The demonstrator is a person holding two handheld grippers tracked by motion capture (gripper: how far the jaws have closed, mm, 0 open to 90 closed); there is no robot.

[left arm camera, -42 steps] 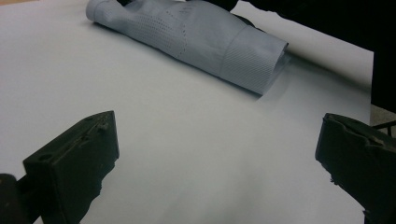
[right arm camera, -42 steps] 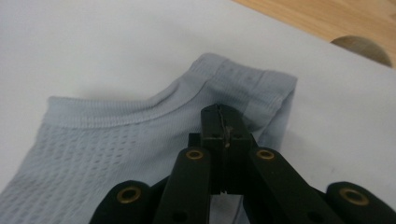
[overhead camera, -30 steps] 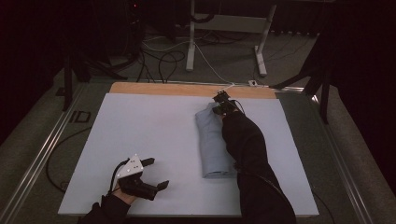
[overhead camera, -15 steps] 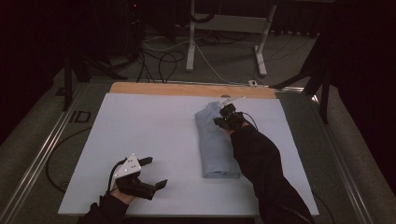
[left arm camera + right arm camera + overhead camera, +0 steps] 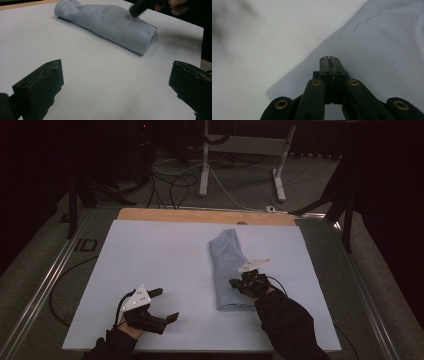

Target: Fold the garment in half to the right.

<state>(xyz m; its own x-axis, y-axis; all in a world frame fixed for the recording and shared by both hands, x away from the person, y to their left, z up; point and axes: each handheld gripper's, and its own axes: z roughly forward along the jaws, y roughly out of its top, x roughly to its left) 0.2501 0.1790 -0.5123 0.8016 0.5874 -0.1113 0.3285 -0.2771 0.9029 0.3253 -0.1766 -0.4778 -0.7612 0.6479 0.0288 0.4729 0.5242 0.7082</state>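
Right gripper (image 5: 239, 284): jaws pressed fully together with nothing between them, as the right gripper view (image 5: 329, 58) shows, where the two black pads meet along a single seam. Its closed tip lies over the folded cloth (image 5: 226, 267), at the near half of the cloth's right-hand side in the high view; the frames do not settle whether the tip touches the fabric. The grey three-cornered plate (image 5: 253, 265) stands above the gripper body, and the person's dark sleeve (image 5: 287, 327) runs from it toward the near edge of the table.

Folded cloth: a pale blue-grey garment folded into a long narrow bundle, lying flat on the white sheet (image 5: 160, 255), its length running from the near side toward the far side. Its far end is looser and slightly crumpled; its near end is a neat stacked fold. In the left gripper view the cloth (image 5: 107, 23) shows a fine perforated weave.

Left gripper (image 5: 164, 304): well to the left of the cloth and nearer the person, jaws spread wide and empty over bare sheet, also seen in its own view (image 5: 117, 85).

Beyond the far end of the cloth a strip of wooden tabletop (image 5: 200, 215) shows past the sheet's edge.
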